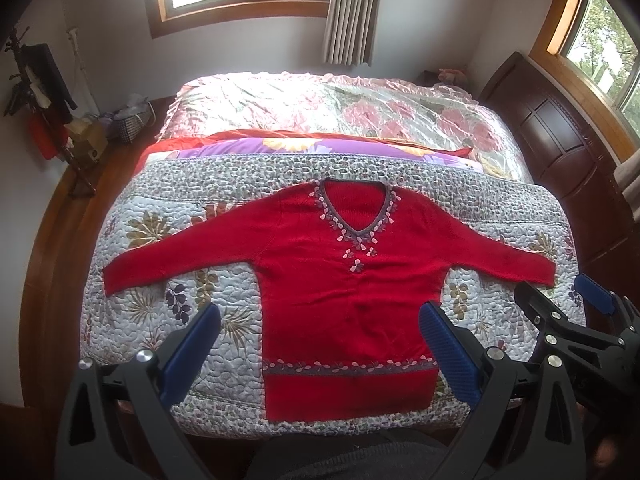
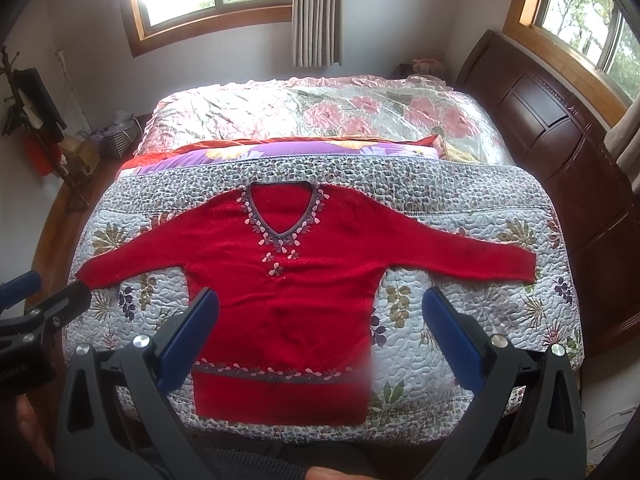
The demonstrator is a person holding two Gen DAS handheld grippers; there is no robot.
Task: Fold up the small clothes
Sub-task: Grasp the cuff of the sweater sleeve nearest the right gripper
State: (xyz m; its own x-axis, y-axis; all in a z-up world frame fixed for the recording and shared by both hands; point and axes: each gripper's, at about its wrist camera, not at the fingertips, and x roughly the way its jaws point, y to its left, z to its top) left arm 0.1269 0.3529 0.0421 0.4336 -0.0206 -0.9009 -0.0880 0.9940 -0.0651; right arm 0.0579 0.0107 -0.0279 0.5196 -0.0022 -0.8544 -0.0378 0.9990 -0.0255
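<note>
A small red V-neck sweater (image 1: 324,280) (image 2: 280,280) lies flat and face up on a quilted floral blanket (image 1: 168,292) (image 2: 460,308), both sleeves spread wide, hem toward me. My left gripper (image 1: 320,316) hovers open above the lower body and hem, holding nothing. My right gripper (image 2: 322,300) is open too, held above the sweater's lower right side and the blanket beside it. In the left wrist view the right gripper (image 1: 560,292) shows at the right edge, near the right cuff. The left gripper (image 2: 52,288) appears at the left edge of the right wrist view.
The blanket covers the near end of a bed; a purple floral pillow (image 1: 320,148) and a pink flowered quilt (image 1: 320,100) lie beyond. A dark wooden headboard (image 1: 560,140) stands at right. A rack, boxes and a basket (image 1: 132,124) sit at left.
</note>
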